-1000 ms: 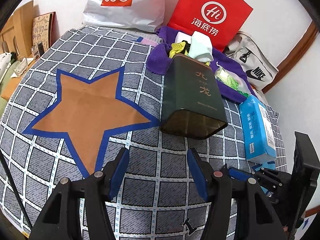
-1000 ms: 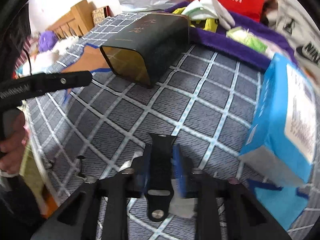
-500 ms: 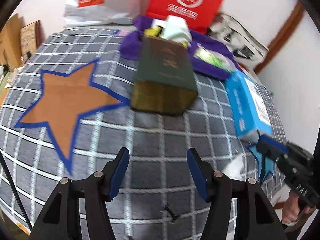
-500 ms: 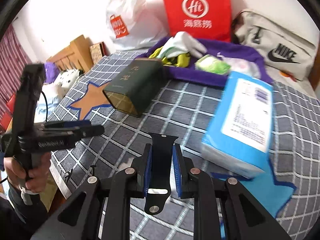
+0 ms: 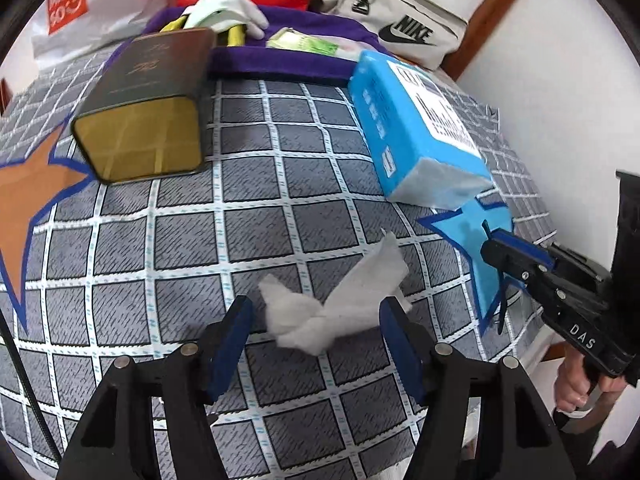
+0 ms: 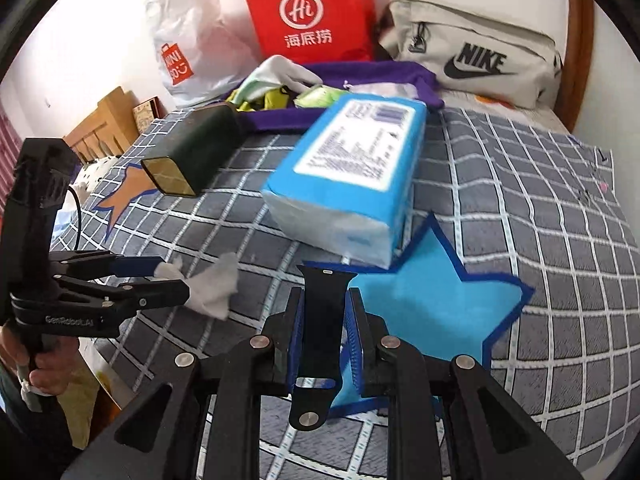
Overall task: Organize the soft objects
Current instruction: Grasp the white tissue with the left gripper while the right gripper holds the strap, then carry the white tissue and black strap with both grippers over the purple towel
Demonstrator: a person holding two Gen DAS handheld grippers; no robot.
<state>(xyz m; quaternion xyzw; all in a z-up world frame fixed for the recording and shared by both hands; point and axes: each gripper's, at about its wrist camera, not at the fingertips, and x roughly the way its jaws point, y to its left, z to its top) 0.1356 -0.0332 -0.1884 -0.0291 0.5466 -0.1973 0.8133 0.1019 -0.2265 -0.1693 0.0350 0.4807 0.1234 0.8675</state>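
A crumpled white tissue [image 5: 336, 304] lies on the checked bedcover between the open blue pads of my left gripper [image 5: 316, 320]; it also shows in the right wrist view [image 6: 214, 288]. My right gripper [image 6: 322, 320] is shut on a black watch strap [image 6: 322, 320] and holds it above the light blue star patch [image 6: 424, 304]. The right gripper also shows in the left wrist view [image 5: 508, 256] at the right edge. A blue tissue pack [image 5: 416, 128] lies beyond the blue star.
A dark green tin [image 5: 148, 108] lies on its side by the orange star patch [image 5: 24, 208]. A purple cloth [image 5: 280, 60] with soft items, a red bag [image 6: 308, 12], a white Miniso bag [image 6: 188, 52] and a Nike bag [image 6: 480, 64] line the back.
My left gripper has swung right and come down around the white tissue. My right gripper has lifted and moved right over the blue star, still holding the strap.
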